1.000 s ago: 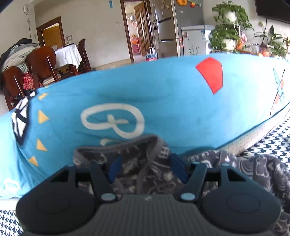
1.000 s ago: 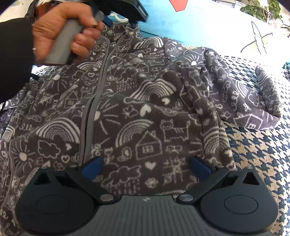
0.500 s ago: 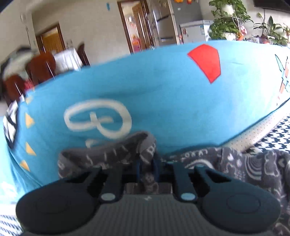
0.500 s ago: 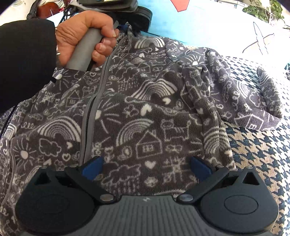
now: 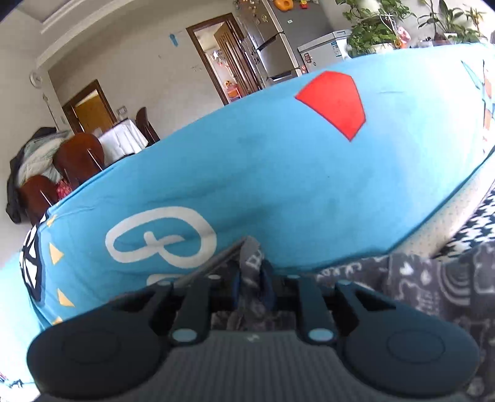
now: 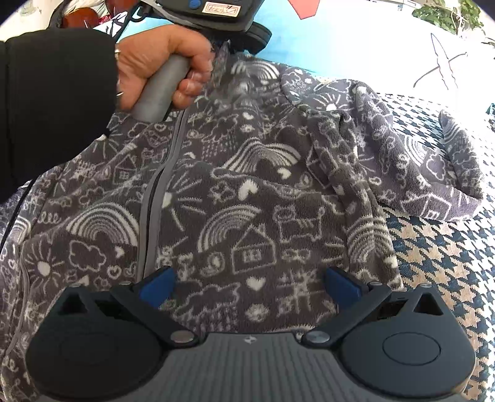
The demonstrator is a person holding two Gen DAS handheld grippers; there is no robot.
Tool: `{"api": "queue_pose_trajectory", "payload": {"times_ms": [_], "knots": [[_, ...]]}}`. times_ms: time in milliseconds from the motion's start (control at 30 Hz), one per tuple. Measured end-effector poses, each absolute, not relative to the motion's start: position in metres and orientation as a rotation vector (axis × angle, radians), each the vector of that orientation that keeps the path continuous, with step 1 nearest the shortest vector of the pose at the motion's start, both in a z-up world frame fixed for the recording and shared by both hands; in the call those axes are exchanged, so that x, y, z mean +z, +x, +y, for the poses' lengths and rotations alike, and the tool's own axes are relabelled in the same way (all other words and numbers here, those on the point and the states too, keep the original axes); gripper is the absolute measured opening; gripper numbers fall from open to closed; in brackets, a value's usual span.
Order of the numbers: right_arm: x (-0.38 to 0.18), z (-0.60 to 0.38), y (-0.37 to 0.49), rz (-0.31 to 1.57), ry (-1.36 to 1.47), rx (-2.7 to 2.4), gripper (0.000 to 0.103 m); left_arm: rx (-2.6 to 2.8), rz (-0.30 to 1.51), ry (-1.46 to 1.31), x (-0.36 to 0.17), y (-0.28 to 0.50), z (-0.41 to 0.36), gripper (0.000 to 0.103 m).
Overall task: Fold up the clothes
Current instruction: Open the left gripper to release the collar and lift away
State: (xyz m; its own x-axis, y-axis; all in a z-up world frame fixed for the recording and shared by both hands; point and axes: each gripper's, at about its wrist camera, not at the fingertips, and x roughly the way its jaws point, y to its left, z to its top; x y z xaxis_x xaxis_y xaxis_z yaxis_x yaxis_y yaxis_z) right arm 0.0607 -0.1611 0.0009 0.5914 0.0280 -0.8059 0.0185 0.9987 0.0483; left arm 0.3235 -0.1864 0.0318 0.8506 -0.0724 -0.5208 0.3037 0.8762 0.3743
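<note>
A grey fleece jacket (image 6: 247, 191) with white doodle print and a grey zip lies spread on a houndstooth surface (image 6: 439, 263). One sleeve (image 6: 433, 160) trails off to the right. My left gripper (image 5: 251, 278) is shut on the jacket's collar (image 5: 252, 263), pinching a fold of it between blue pads. In the right wrist view that left gripper (image 6: 229, 46) shows at the top, held by a hand (image 6: 161, 62) in a black sleeve, lifting the collar. My right gripper (image 6: 247, 281) hovers open over the jacket's lower front, nothing between its fingers.
A blue cushion (image 5: 278, 173) with a red patch and white lettering rises right behind the jacket. Beyond it stand wooden chairs (image 5: 77, 157), a fridge (image 5: 272, 46) and potted plants (image 5: 377, 21). Bare houndstooth fabric lies to the right of the jacket.
My left gripper went from open around the collar to shut on it, then rose and drew the collar up. The right gripper stayed open in place.
</note>
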Motion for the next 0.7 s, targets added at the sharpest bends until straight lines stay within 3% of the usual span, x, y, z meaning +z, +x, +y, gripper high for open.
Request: {"api": "queue_pose_trajectory", "payload": {"times_ms": [67,200,700], "knots": [[0.002,-0.162,0.06,0.937,0.058,0.011,0.103,-0.222,0.525,0.424,0.044,0.318,-0.182,0.022],[0.004,-0.166,0.061,0.93,0.088,0.015,0.103,-0.247,0.492,0.409,0.069,0.297,-0.171,0.041],[0.023,-0.186,0.052,0.817,0.139,-0.028,0.103,-0.22,0.622,0.155,0.119,0.204,-0.066,0.064]]}}
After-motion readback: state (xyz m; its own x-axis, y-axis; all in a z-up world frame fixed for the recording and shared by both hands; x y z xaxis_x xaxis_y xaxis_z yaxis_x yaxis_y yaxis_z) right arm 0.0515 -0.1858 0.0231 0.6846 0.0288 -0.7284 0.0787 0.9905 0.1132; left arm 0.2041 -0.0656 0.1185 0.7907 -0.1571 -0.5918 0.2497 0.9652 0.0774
